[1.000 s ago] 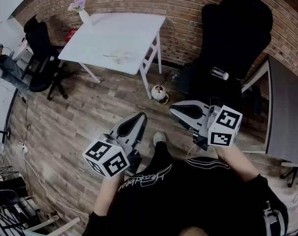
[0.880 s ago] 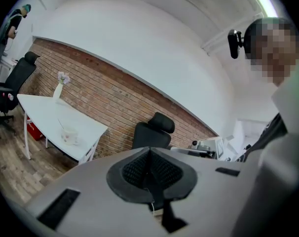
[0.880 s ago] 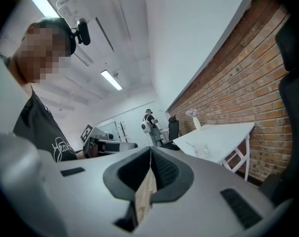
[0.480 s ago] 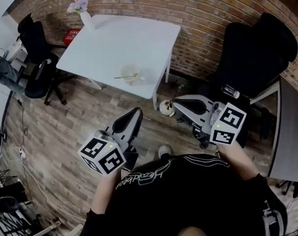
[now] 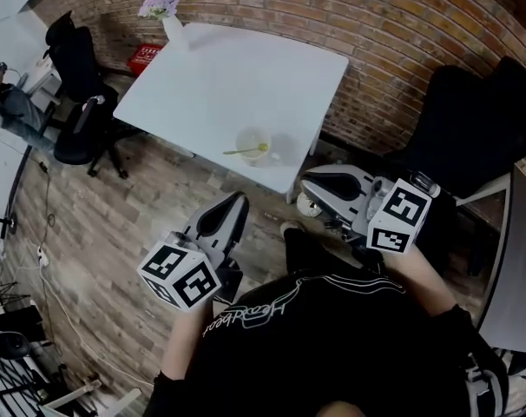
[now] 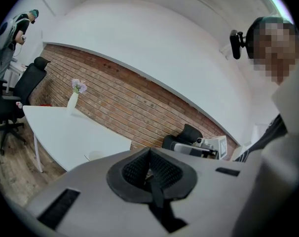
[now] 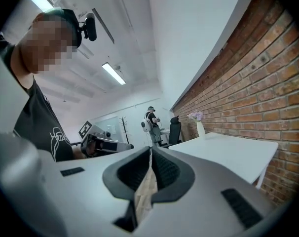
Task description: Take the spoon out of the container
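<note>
Spoon (image 5: 245, 151) is lying in the clear container (image 5: 254, 137), near the white table's (image 5: 220, 76) front edge
Left gripper (image 5: 235, 201) and right gripper (image 5: 309, 183) are hovering apart from it, each pressing its jaws together on nothing

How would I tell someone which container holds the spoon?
Find the white table against the brick wall. Near its edge closest to the person stands a clear round container with a spoon sticking out. Unlike the tall vase of flowers at the far corner, it is low and see-through.
</note>
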### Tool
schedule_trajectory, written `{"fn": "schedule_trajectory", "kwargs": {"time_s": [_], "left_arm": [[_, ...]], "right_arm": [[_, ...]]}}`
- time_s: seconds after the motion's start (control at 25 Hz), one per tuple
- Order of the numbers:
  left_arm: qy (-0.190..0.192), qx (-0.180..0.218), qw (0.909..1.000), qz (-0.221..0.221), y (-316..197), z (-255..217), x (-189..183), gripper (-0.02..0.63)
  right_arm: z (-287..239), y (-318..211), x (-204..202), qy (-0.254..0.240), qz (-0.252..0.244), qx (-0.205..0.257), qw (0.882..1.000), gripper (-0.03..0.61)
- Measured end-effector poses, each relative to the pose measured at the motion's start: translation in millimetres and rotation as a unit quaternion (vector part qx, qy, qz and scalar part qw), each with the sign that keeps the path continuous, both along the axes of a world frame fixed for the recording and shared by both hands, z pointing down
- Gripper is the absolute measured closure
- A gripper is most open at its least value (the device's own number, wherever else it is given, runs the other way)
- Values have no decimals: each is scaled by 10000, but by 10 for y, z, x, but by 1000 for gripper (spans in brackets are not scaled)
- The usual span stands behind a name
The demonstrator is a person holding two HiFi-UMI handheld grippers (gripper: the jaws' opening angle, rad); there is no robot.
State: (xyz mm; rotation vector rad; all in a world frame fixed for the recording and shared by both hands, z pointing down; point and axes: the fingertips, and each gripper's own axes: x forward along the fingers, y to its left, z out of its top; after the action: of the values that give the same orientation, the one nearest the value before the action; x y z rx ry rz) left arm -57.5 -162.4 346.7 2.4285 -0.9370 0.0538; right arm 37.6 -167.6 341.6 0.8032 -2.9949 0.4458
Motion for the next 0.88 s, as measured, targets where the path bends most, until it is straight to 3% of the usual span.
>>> {"fn": "schedule_trajectory", "kwargs": {"time_s": [0.56, 0.64, 0.88], "left_arm": [[-55, -397, 9975, -581, -828, 330, -374, 609], [-29, -438, 9968, -667, -917, 351, -442, 609], [17, -549, 9936, -983, -1168, 428, -714, 609]], "right_arm": [[462, -1058, -390, 380, -654, -75, 9971, 573], [551, -1159, -478, 564, -792, -58, 9952, 504], [902, -1430, -820, 1250, -1386, 139, 9823, 436]]}}
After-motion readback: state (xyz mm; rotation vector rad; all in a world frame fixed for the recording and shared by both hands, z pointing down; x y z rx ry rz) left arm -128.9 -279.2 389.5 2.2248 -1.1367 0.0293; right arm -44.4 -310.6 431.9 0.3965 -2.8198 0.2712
